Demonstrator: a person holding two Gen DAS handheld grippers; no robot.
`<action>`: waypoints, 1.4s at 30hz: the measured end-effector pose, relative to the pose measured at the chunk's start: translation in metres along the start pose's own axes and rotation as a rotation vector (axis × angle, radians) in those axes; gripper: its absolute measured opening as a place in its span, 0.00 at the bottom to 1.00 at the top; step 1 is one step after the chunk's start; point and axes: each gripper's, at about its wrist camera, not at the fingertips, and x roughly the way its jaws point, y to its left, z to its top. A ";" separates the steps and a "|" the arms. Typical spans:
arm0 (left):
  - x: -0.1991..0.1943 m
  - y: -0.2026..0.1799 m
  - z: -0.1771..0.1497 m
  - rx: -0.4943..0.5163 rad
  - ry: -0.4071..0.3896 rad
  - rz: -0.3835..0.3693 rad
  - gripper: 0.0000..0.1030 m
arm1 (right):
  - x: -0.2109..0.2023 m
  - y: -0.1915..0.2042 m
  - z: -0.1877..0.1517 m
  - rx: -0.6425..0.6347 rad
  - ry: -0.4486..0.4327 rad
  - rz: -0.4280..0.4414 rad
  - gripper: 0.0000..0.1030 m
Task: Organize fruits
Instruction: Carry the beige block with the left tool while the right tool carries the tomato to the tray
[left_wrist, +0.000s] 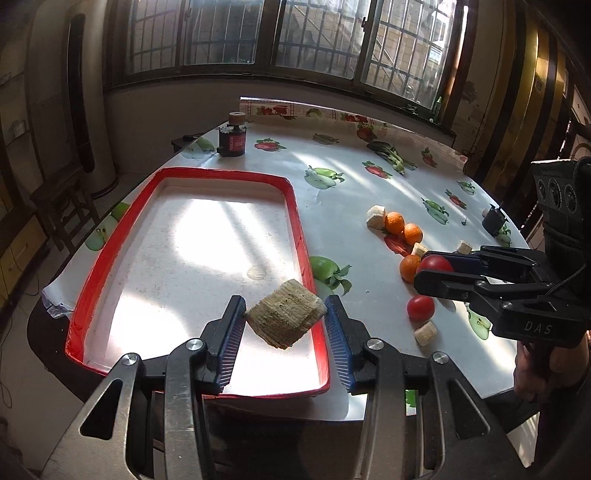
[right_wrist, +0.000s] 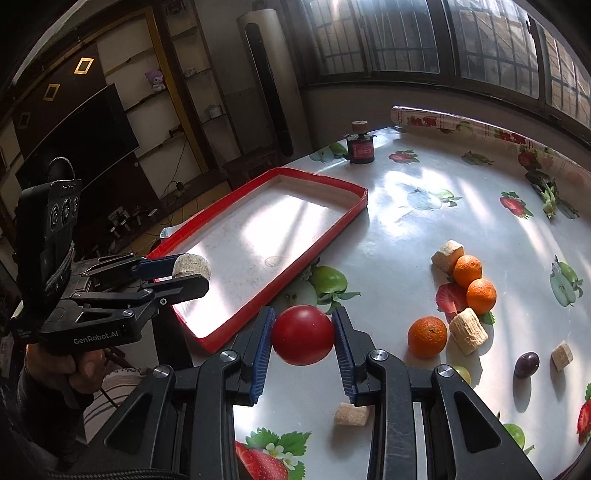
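Left gripper (left_wrist: 285, 321) is clamped on a tan fibrous chunk (left_wrist: 286, 318) over the near end of the red tray (left_wrist: 299, 206); right gripper (right_wrist: 303, 334) is clamped on a tomato (right_wrist: 303, 334) above the table (right_wrist: 424, 192), just short of the tray's near corner. Chunk looks light, dry and rough, so it should grip easily across its flat sides, while the tomato is smooth, roundish and probably bruisable, so hold it at its widest girth with light pressure. Three oranges (right_wrist: 427, 336), more chunks and a second tomato (left_wrist: 421, 307) sit loose on the table.
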 end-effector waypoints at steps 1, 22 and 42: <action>0.000 0.004 0.000 -0.006 -0.002 0.008 0.41 | 0.004 0.004 0.003 -0.004 0.001 0.006 0.32; 0.025 0.070 0.011 -0.114 0.025 0.098 0.41 | 0.094 0.033 0.066 -0.019 0.050 0.083 0.31; 0.060 0.082 0.003 -0.125 0.111 0.123 0.41 | 0.167 0.038 0.066 -0.074 0.180 0.034 0.32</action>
